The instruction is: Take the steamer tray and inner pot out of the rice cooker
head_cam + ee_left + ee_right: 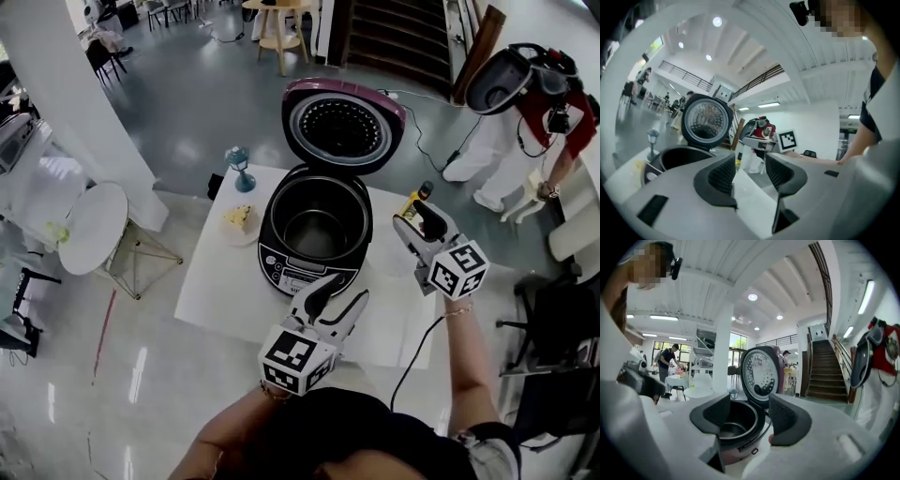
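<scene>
White left claw, white right claw, black pads, marker cubes

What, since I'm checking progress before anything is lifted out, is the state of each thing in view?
Black rice cooker with purple lid: lid open, tipped back.
Dark metal inner pot: seated in the cooker, looks empty.
Left gripper: open, nothing between its jaws.
Right gripper: open, nothing between its jaws.
Small white plate: holds yellowish food.
</scene>
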The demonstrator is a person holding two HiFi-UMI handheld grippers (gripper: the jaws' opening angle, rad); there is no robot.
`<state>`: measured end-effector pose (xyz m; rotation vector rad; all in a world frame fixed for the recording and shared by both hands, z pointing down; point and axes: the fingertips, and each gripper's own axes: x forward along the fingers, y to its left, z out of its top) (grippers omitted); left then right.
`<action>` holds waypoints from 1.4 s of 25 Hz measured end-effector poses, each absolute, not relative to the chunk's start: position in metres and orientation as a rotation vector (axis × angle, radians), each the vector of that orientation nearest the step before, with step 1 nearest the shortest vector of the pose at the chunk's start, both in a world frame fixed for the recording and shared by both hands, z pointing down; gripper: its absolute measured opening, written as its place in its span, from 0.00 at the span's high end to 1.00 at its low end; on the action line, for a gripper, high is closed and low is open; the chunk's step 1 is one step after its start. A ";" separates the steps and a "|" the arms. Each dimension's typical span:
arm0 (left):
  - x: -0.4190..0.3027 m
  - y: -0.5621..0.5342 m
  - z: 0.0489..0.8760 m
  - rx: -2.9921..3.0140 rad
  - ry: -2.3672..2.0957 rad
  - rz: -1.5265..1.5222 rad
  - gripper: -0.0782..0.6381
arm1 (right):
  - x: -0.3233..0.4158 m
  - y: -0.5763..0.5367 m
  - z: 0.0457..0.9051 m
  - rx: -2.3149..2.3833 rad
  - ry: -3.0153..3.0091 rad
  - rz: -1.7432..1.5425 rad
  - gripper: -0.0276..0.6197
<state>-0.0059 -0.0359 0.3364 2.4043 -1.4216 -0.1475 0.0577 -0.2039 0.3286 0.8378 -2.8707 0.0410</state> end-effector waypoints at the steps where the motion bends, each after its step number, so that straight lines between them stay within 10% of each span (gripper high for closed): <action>1: -0.023 -0.039 0.331 2.395 -1.490 -0.147 0.61 | 0.050 -0.198 0.322 0.849 -2.858 -0.036 0.59; 9: -0.129 -0.061 0.315 2.300 -1.847 0.030 0.54 | 0.005 -0.166 0.329 0.835 -2.633 -0.406 0.59; 35: -0.215 -0.211 0.457 2.107 -1.345 0.855 0.41 | -0.045 -0.271 0.457 0.773 -2.133 -0.072 0.43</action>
